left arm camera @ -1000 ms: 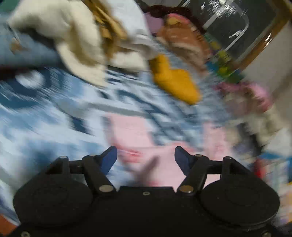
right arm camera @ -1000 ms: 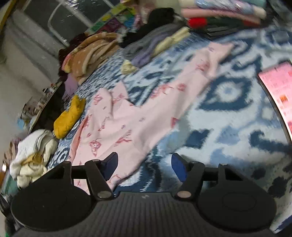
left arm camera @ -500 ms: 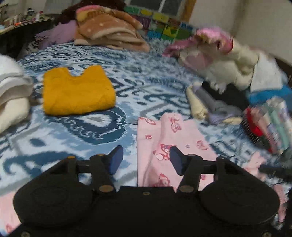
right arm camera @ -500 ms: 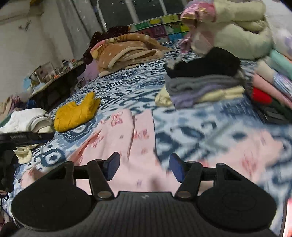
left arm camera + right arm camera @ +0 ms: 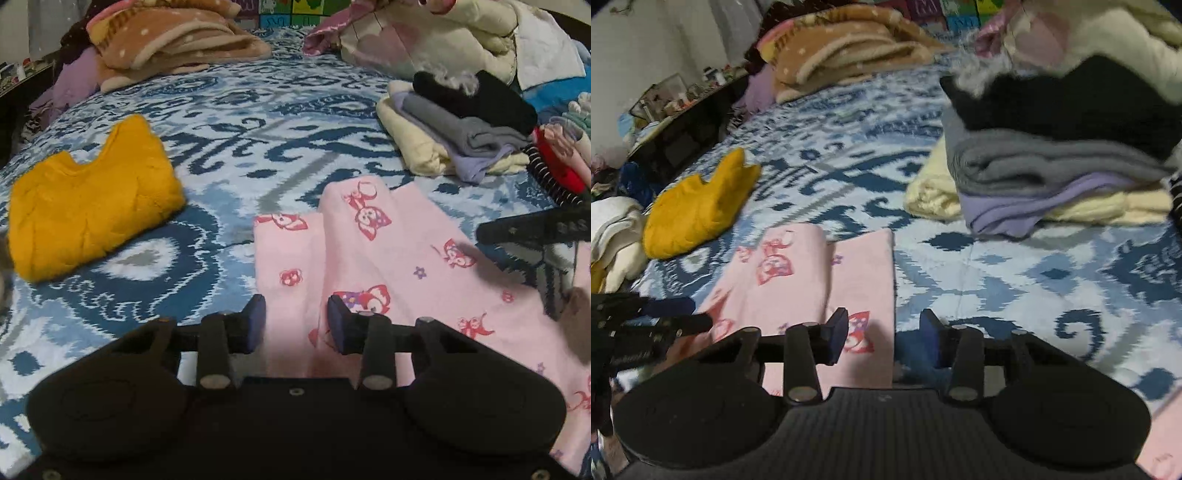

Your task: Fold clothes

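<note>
A pink garment [image 5: 388, 258] with red fox prints lies flat on the blue-and-white patterned bedspread [image 5: 229, 147]. My left gripper [image 5: 297, 325] hovers low over its left part; the jaws are closing with pink cloth between them, and the pads are not visibly pressing on it. My right gripper [image 5: 882, 339] straddles the right edge of the pink garment [image 5: 849, 277]; its jaws are closing too, a gap still showing. Each gripper shows in the other's view: the right gripper [image 5: 532, 232] at the right edge, the left gripper [image 5: 646, 325] at the left edge.
A folded yellow sweater [image 5: 92, 195] lies left of the garment. A stack of folded clothes [image 5: 1052, 166] topped in black sits at the right. A brown blanket [image 5: 177, 37] and a pale bundle [image 5: 443, 33] lie at the back. White clothes [image 5: 613, 236] are heaped far left.
Both views swung round from blurred angles to face the pink garment's near end. Both grippers moved in over its edges, and their jaws narrowed.
</note>
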A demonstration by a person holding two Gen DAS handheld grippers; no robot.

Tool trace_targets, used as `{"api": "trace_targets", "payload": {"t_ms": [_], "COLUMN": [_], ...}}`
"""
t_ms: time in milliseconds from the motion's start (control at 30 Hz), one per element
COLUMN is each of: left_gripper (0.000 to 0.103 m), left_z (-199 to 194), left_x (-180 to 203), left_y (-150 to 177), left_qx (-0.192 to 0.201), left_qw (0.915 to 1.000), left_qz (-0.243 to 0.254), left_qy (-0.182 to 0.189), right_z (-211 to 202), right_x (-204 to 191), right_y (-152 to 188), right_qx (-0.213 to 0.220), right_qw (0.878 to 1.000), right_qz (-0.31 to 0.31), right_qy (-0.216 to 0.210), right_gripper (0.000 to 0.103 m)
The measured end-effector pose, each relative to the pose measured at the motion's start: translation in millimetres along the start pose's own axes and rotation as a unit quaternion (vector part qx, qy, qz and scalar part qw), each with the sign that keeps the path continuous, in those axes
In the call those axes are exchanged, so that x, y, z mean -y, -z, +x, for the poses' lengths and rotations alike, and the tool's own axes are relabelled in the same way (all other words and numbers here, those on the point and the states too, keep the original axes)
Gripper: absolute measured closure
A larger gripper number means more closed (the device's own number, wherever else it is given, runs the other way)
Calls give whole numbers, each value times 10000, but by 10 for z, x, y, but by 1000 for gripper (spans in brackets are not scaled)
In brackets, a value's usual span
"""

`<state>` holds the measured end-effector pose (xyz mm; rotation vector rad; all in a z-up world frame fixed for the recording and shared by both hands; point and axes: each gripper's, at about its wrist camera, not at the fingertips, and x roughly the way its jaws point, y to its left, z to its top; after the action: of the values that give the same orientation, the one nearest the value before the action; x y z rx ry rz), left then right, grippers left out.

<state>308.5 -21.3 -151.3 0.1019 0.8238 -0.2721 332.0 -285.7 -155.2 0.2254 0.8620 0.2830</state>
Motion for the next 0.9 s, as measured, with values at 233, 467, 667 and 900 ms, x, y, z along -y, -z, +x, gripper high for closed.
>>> {"api": "trace_targets", "payload": {"t_ms": [233, 467, 667, 900], "left_gripper": [93, 101, 100, 44], "left_z": [94, -131, -161, -1040], "left_x": [-96, -861, -1284, -1213], "left_y": [-33, 14, 175, 477], "left_qx": [-28, 341, 44, 599], "left_qw": [9998, 9769, 9583, 9591], "left_qz": [-208, -2085, -2855, -2767], "left_qy": [27, 326, -86, -38], "right_z": [259, -10, -15, -832], "right_x": [-38, 251, 408, 520], "right_y": [-3, -7, 43, 330], "right_qx": [-178, 267, 219, 967], "right_qw": [9998, 9978, 9939, 9855], "right_qz": [18, 559, 942, 1379], "right_qy": [13, 233, 528, 221], "right_gripper": [94, 96, 63, 36]}}
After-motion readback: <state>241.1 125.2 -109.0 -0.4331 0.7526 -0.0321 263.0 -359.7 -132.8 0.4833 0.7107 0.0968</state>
